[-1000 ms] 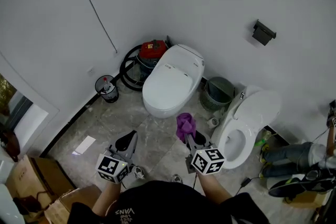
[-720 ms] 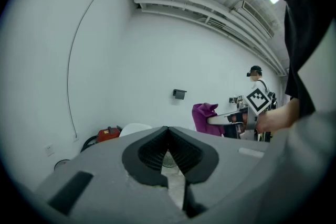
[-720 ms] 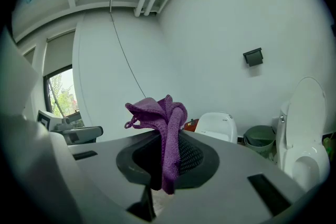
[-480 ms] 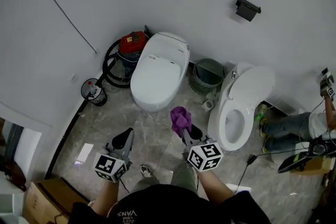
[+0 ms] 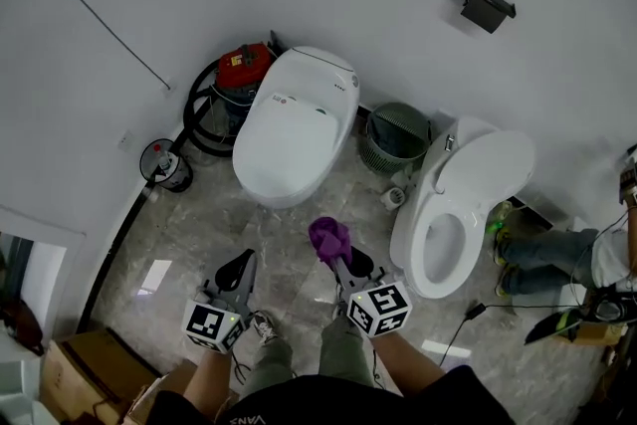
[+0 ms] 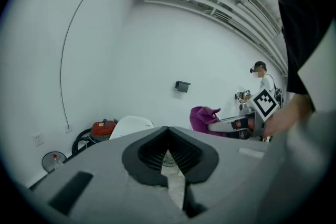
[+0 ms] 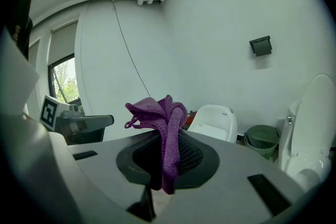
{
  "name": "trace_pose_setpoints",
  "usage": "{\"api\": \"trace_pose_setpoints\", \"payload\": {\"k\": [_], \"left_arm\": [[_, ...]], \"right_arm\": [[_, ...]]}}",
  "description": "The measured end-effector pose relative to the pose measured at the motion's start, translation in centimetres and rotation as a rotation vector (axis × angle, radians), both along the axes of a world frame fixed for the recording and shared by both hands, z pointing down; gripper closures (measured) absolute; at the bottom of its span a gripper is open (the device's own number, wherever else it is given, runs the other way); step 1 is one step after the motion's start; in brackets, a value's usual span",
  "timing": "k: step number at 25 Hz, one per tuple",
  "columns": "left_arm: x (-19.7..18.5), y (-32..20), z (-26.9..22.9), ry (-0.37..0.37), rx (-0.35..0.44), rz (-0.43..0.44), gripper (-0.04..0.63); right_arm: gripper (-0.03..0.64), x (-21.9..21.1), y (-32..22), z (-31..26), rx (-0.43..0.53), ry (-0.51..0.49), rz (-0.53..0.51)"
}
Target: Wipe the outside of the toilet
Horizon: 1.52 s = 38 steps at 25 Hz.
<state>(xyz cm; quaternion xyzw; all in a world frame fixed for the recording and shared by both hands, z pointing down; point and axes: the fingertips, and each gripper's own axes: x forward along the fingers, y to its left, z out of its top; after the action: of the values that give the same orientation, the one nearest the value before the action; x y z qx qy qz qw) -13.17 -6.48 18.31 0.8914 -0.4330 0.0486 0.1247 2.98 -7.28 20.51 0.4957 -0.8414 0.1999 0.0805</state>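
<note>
Two white toilets stand against the far wall. The closed-lid toilet [image 5: 294,124] is ahead of me, also seen as the toilet [image 7: 212,120] past the right jaws. The open-lid toilet [image 5: 453,234] is to the right. My right gripper [image 5: 343,259] is shut on a purple cloth [image 5: 328,236], which bunches up above the jaws as the cloth [image 7: 163,118]. It hovers over the floor, short of both toilets. My left gripper [image 5: 237,269] is shut with nothing in it, level with the right one, and touches nothing.
A red vacuum [image 5: 242,65] with a black hose sits left of the closed toilet. A green basket [image 5: 396,142] stands between the toilets. A small bin [image 5: 164,164] is by the left wall. A person [image 5: 557,269] crouches at right. Cardboard boxes [image 5: 75,368] lie at bottom left.
The view has shifted, and both toilets now sit lower and nearer in the head view. Both grippers stay shut, the right one still on the cloth.
</note>
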Motion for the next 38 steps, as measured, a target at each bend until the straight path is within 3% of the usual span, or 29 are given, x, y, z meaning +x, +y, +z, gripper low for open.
{"api": "trace_pose_setpoints", "payload": {"k": [17, 22, 26, 33, 38], "left_arm": [[7.0, -6.9, 16.4, 0.037, -0.059, 0.027, 0.594], [7.1, -8.1, 21.7, 0.051, -0.057, 0.009, 0.594], [7.1, -8.1, 26.5, 0.037, -0.111, -0.004, 0.594], [7.1, -8.8, 33.5, 0.066, -0.101, -0.060, 0.594], [7.5, -9.2, 37.5, 0.051, -0.084, -0.052, 0.594]], "right_arm": [[0.574, 3.8, -5.8, 17.6, -0.038, -0.001, 0.029], [0.574, 3.0, -7.1, 22.9, -0.015, 0.011, 0.013], [0.574, 2.2, -8.1, 26.3, 0.011, 0.014, -0.026], [0.574, 1.5, -9.4, 31.7, 0.052, 0.006, -0.068], [0.574, 1.0, -10.0, 35.6, 0.078, -0.002, -0.080]]}}
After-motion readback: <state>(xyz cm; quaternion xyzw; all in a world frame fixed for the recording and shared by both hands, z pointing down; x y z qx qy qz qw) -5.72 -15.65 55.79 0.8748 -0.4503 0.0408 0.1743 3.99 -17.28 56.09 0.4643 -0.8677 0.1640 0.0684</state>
